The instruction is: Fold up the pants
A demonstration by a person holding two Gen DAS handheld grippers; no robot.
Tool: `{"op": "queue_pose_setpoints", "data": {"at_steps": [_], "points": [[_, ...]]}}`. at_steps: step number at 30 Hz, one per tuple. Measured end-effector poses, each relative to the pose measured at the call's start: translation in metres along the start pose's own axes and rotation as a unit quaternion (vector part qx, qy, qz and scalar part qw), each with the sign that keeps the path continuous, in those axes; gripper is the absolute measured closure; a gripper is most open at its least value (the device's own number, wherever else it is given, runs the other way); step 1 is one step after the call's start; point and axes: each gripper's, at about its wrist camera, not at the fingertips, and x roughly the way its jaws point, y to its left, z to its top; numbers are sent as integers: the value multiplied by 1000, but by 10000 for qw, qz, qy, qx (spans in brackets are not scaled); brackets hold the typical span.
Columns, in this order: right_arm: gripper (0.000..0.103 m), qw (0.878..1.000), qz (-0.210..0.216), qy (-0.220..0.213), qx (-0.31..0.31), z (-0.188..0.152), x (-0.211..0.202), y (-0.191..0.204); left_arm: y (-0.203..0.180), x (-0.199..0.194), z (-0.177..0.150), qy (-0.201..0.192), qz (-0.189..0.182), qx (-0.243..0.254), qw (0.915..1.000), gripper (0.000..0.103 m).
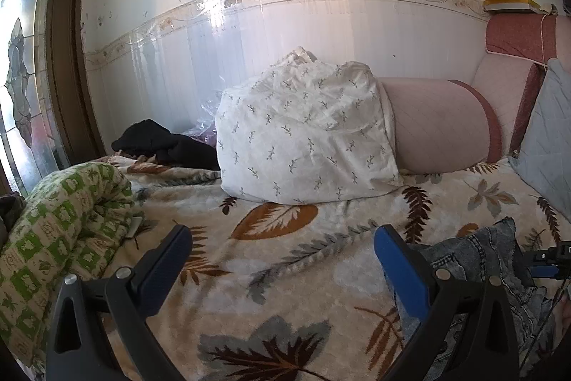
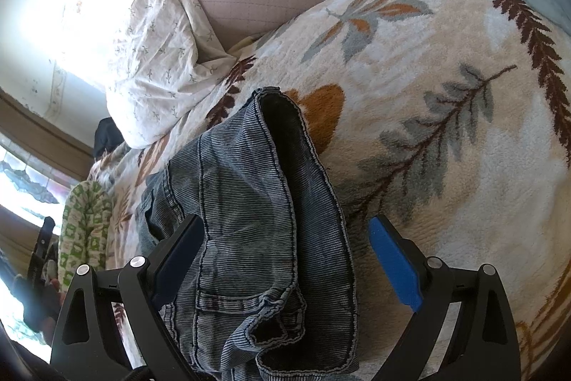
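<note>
On a bed spread with a leaf-patterned blanket [image 1: 285, 266], a pair of faded denim pants [image 2: 257, 220] lies bunched in loose folds, one hem turned up to show its dark lining. Above the pants, the right gripper [image 2: 285, 259] hovers with its jaws spread wide on either side of the fabric, gripping nothing. Off to the pants' left side, the left gripper [image 1: 282, 256] also stands released over bare blanket, its right finger just beside the denim. Behind them, a white pillow [image 1: 303, 134] with a sprig print leans against a pink bolster [image 1: 439, 124] near the wall. At the bed's left edge sits a rolled green-and-white quilt [image 1: 64, 238], with dark clothing [image 1: 164, 143] heaped beyond it.
</note>
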Motion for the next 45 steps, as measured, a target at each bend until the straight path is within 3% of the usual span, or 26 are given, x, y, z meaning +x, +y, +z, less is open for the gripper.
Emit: {"op": "queue_pose_setpoints", "data": {"at_steps": [3,5,10,17,21,26,33,36,39,43,45], "points": [[9,10000,18,1,16,1,0,0,-3,9,-4,299,-359,-77,9989,0],[9,10000,27,7,24,1,0,0,-6,21,-11,696,-761,-219,9944,0],[9,9999,86,33,82,3,0,-4,-25,50,-37,1624,-1385,-360,9763,0],[9,9996,141,57,253,6,1,-14,-51,65,-66,2299,-1958,-338,9527,0],[9,9996,47,169,237,4,9,-16,-64,63,-74,2448,-2463,-293,9373,0],[7,9995,119,217,196,3,15,-15,-76,68,-86,2673,-2834,-286,9206,0],[7,9942,768,721,223,-4,28,-6,-88,74,-98,2943,-3394,-420,8924,0],[7,9949,672,744,50,-9,31,2,-90,76,-101,2937,-3427,-539,8907,0],[8,9931,865,786,107,-12,33,3,-92,77,-100,2915,-3491,-575,8887,0],[15,9934,828,792,-32,-15,34,11,-90,74,-98,2837,-3703,-670,8820,18],[18,9931,866,790,-54,-16,34,15,-89,71,-97,2739,-3708,-644,8851,24]]}}
